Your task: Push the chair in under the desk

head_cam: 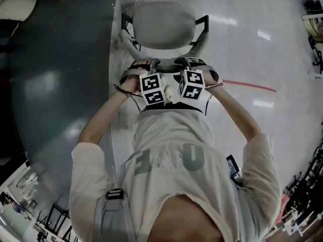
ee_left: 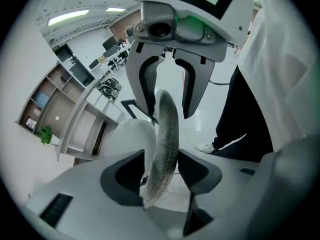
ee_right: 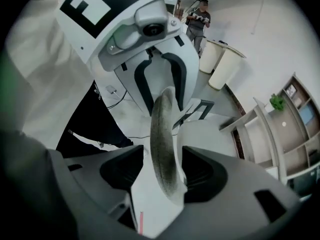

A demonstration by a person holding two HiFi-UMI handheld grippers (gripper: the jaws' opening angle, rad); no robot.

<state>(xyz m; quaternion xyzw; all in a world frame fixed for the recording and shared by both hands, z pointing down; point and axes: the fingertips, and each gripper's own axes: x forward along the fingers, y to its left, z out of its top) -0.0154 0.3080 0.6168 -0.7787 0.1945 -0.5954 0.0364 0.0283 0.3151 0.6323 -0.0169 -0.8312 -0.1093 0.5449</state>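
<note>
A grey office chair, its seat (head_cam: pixel 162 24) facing away from me, stands on the pale floor beside the dark grey desk (head_cam: pixel 50 84) at the left. Both grippers sit side by side on the top edge of its backrest. The left gripper (head_cam: pixel 146 64) (ee_left: pixel 162 171) straddles the thin grey backrest edge (ee_left: pixel 167 129), which runs between the dark pads (ee_left: pixel 122 176) with gaps showing. The right gripper (head_cam: pixel 189 62) (ee_right: pixel 165 171) straddles the same edge (ee_right: pixel 162 129) in the same way. Each gripper view shows the other gripper facing it across the backrest.
The chair's black armrests (head_cam: pixel 202 24) flank the seat. A red line (head_cam: pixel 250 86) crosses the floor at the right. Shelving (ee_left: pixel 55 109) stands by the wall. White bins (ee_right: pixel 220 59) and a person (ee_right: pixel 199 19) are in the background.
</note>
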